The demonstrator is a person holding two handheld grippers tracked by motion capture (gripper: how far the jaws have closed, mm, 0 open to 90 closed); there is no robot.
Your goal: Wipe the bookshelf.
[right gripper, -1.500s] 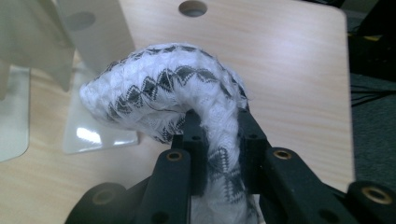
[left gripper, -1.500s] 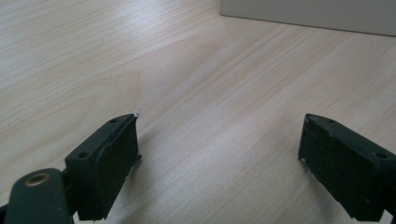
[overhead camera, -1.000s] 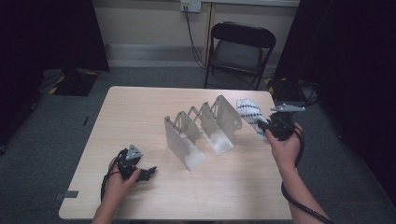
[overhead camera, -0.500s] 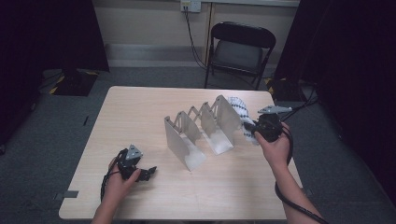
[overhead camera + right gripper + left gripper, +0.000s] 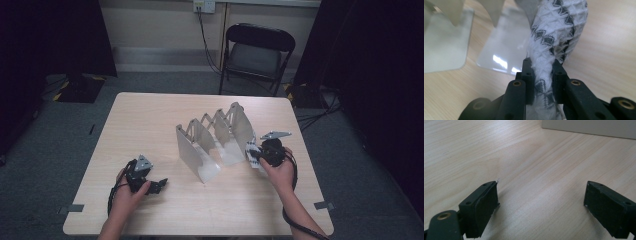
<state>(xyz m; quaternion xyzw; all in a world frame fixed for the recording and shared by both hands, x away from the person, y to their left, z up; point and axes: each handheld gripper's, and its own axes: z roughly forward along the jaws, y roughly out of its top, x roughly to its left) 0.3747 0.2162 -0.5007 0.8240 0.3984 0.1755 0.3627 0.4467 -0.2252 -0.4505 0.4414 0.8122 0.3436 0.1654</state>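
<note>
Right gripper view: right tool [image 5: 543,75] clamping rolled cloth [image 5: 556,32] upright beside rack [image 5: 215,137] for slotting; left tool [image 5: 544,205] resting wide open, empty, on surface [image 5: 529,157].

**A bare recording room set up around one table**

A plain studio or lab space, not a home: a light wooden table [image 5: 150,115] stands alone on grey carpet [image 5: 50,150]; black curtains [image 5: 55,35] hang at left and right, closing off the sides; a single black folding chair [image 5: 257,52] waits empty against a pale wall; a wall socket [image 5: 203,6] feeds a cable down to the floor; more cables [image 5: 320,112] lie loose by the right-hand curtain; strips of tape [image 5: 72,208] mark the carpet near the table's corners; yellow-and-black hazard striping [image 5: 62,92] shows at the foot of the left curtain.
</note>
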